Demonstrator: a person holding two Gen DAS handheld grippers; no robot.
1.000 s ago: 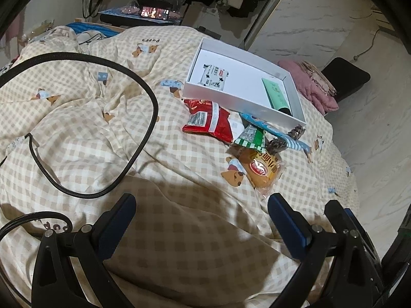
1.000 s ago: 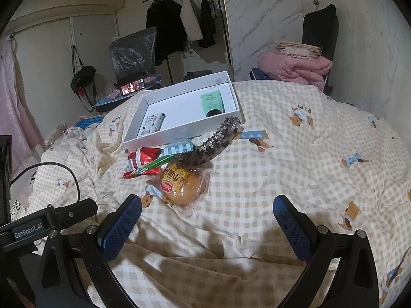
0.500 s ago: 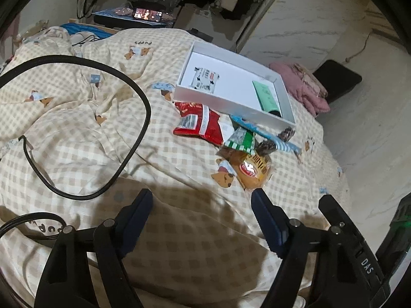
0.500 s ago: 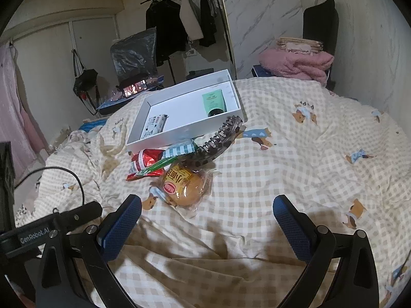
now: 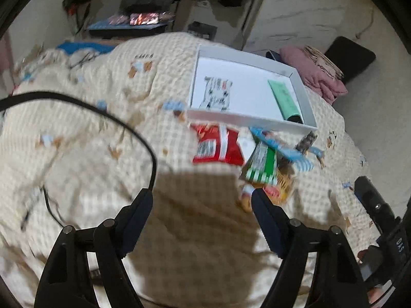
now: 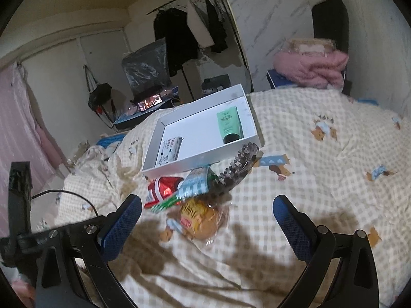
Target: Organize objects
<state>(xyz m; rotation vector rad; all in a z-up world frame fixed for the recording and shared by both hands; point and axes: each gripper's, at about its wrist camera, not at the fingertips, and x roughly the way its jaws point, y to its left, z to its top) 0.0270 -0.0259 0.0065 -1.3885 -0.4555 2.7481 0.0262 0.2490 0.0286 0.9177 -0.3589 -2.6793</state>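
A white open box (image 5: 305,95) (image 6: 246,95) lies on the checked bed cover and holds a green tube (image 5: 283,98) (image 6: 229,124) and a small printed packet (image 5: 217,95) (image 6: 170,150). In front of it lies a pile: a red snack bag (image 5: 218,146) (image 6: 164,191), a green striped packet (image 5: 260,164), a blue-white packet (image 6: 195,184), a black hair clip (image 6: 239,165) and a wrapped bun (image 6: 203,218). My left gripper (image 5: 201,202) is open and empty just short of the pile. My right gripper (image 6: 206,213) is open, with the bun between its fingers' line.
A black cable (image 5: 143,138) loops over the bed on the left. A pink blanket (image 6: 310,66) lies on a dark chair (image 6: 330,20) beyond the bed. Clothes hang on a rack (image 6: 190,30). The other gripper's body shows at each view's edge (image 5: 380,213).
Both grippers have moved forward toward the pile. The left gripper's fingers have narrowed somewhat and its view is blurred from motion. The objects have not moved.
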